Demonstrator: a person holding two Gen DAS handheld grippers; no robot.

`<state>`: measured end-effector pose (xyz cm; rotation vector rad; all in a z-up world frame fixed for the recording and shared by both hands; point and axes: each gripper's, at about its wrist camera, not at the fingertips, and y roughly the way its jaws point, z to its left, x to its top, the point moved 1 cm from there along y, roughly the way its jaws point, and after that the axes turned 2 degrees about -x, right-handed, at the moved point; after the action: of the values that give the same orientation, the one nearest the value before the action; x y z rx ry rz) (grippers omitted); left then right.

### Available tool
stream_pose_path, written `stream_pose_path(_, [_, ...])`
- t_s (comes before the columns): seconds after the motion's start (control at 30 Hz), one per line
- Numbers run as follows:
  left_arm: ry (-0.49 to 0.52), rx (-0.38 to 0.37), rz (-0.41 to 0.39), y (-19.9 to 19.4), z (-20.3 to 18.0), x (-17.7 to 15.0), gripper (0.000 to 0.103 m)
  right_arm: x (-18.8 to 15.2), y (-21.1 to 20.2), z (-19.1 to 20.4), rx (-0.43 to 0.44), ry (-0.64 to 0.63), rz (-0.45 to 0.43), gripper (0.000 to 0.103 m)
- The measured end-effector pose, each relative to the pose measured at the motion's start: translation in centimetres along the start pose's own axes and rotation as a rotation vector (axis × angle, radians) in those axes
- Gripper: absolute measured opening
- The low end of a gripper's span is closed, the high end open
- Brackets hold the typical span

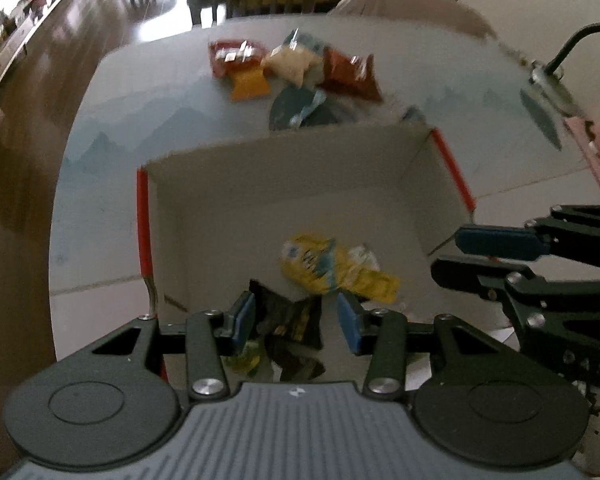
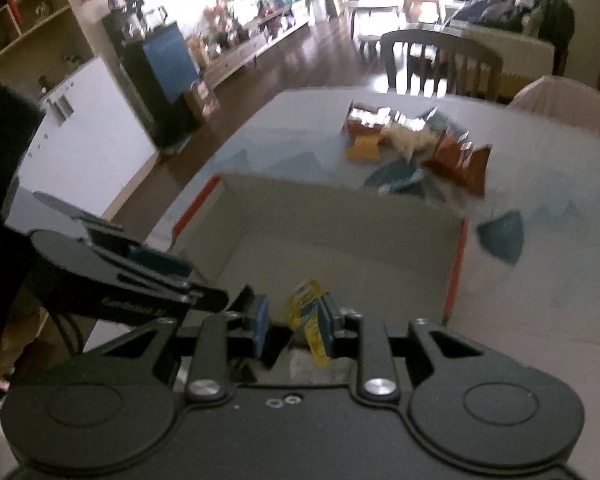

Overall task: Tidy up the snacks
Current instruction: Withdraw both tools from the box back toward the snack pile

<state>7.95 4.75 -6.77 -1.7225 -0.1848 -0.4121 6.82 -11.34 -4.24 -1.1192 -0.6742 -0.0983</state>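
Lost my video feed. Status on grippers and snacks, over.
Left gripper open over box, black packet loose between its jaws. Right gripper open, empty. Yellow packet in box. Snack pile waiting beyond; path clear.

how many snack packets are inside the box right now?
3 visible in the cardboard box: a yellow packet on the floor, a black packet nearer the camera, and a yellow-green packet partly showing beside it. More may be hidden under the tools.
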Motion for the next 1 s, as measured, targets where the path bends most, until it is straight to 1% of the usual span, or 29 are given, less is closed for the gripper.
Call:
stream_pose_path(0.03, [0.005,-0.002,-0.019,-0.4,-0.1,0.3,0.045,0.2,-0.3,-0.1,-0.005,-0.001,-0.016,0.026])
stream_pose_path(0.1, [0.016,-0.003,-0.061,-1.3,-0.4,0.7,0.055,0.8,-1.0,-0.3,-0.001,0.002,-0.044,0.026])
stream_pose_path(0.13, [0.020,0.000,-0.083,-1.8,-0.5,0.9,0.065,1.1,-1.2,-0.5,-0.002,0.004,-0.054,0.026])
stream_pose_path(0.17, [0.025,0.004,-0.110,-2.3,-0.6,1.1,0.067,1.3,-1.4,-0.7,-0.005,0.006,-0.064,0.026])
stream_pose_path(0.2, [0.032,0.008,-0.131,-2.6,-0.7,1.3,0.067,1.6,-1.6,-0.9,-0.007,0.005,-0.070,0.026])
stream_pose_path(0.37, [0.054,0.012,-0.185,-3.5,-1.2,2.7,0.067,2.8,-2.3,-2.0,-0.002,0.002,-0.106,0.027])
stream_pose_path(0.47, [0.070,0.025,-0.209,-3.6,-1.4,3.6,0.071,3.7,-2.7,-2.8,0.009,-0.001,-0.140,0.027])
stream_pose_path(0.53, [0.073,0.029,-0.218,-3.6,-1.4,4.5,0.072,4.2,-3.0,-3.2,0.017,-0.006,-0.162,0.028])
stream_pose_path(0.67, [0.073,0.024,-0.228,-3.6,-1.1,6.3,0.074,5.4,-3.3,-4.0,0.000,-0.038,-0.186,0.029])
stream_pose_path(0.77, [0.060,-0.001,-0.238,-3.5,-0.7,7.8,0.079,6.1,-2.9,-4.9,-0.004,-0.048,-0.185,0.031])
stream_pose_path(0.87, [0.036,-0.021,-0.235,-3.0,-0.2,9.4,0.080,6.8,-2.5,-5.9,0.000,-0.058,-0.182,0.033])
stream_pose_path(0.97, [0.038,-0.009,-0.232,-2.3,-0.1,10.8,0.080,7.4,-2.0,-6.9,-0.003,-0.064,-0.185,0.044])
stream_pose_path(1.0, [0.043,-0.003,-0.232,-2.0,-0.1,11.3,0.080,7.6,-1.9,-7.2,-0.005,-0.066,-0.188,0.056])
